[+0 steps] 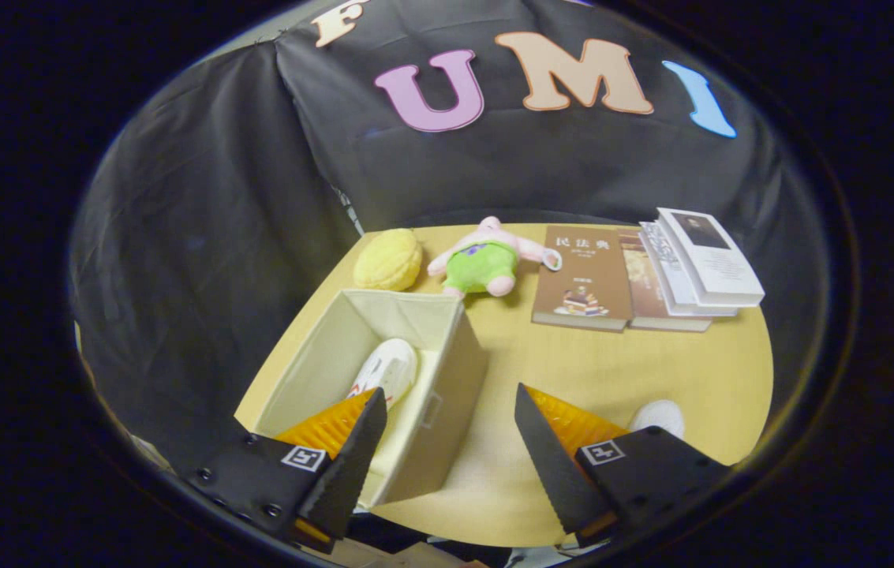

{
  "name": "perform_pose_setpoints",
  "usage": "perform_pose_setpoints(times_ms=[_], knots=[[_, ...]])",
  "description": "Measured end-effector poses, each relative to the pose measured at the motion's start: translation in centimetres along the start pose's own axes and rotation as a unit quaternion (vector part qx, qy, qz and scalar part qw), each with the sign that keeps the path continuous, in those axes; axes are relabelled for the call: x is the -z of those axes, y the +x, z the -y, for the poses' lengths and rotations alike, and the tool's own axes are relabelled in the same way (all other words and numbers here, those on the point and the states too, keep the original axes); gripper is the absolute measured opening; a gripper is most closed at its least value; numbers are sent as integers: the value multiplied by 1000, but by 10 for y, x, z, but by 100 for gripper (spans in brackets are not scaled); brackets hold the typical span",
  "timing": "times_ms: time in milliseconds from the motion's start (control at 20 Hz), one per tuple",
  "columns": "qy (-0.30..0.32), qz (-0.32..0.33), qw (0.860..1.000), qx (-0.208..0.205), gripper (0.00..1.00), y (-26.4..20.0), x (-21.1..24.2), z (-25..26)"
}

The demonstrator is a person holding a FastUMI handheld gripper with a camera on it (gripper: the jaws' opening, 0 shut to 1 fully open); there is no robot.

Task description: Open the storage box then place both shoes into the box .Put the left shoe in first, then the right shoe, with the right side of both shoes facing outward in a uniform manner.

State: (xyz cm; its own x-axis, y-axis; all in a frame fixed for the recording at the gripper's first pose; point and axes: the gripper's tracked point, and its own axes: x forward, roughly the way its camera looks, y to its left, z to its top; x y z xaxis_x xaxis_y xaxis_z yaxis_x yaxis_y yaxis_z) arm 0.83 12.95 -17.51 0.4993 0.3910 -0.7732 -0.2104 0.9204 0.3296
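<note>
Jaws: spread wide, gripping nothing; the gripper [447, 442] hangs above the table with bare tabletop showing in the gap between its two fingers.
Left finger: its tip overlaps the near right part of the storage box [423, 394], at about 9 o'clock from the gap.
Right finger: sits over open table, at about 3 o'clock from the gap, apart from the box.
Storage box: a pale fabric box with its top open, standing on the wooden table [612, 363] at about 10 o'clock from the gap; its near right wall runs just beside the left finger.
Shoe in the box: a white shoe [387, 369] lies inside the box, its toe pointing away toward 12 o'clock, partly hidden behind the left finger; red marks show on its side.
Second shoe: the rounded white end of another shoe [660, 416] lies on the table at about 3 o'clock, just beyond the right finger, mostly hidden by it.
Far table, 11 o'clock: a yellow plush [388, 259] just beyond the box's far corner.
Far table, 12 o'clock: a pink plush toy in green shorts [486, 259], lying beside the yellow one.
Far table, 1 o'clock: a brown book [585, 278] lying flat, with a fanned stack of books [695, 272] touching its right side.
</note>
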Motion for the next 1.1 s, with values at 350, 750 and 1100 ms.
perform_pose_setpoints(times_ms=[350, 750, 1100], knots=[[13, -4, 999, 51, 100, -41, 14, 97], [19, -24, 995, 94, 100, -61, 46, 185], [-10, -93, 989, 117, 100, -50, 103, 248]])
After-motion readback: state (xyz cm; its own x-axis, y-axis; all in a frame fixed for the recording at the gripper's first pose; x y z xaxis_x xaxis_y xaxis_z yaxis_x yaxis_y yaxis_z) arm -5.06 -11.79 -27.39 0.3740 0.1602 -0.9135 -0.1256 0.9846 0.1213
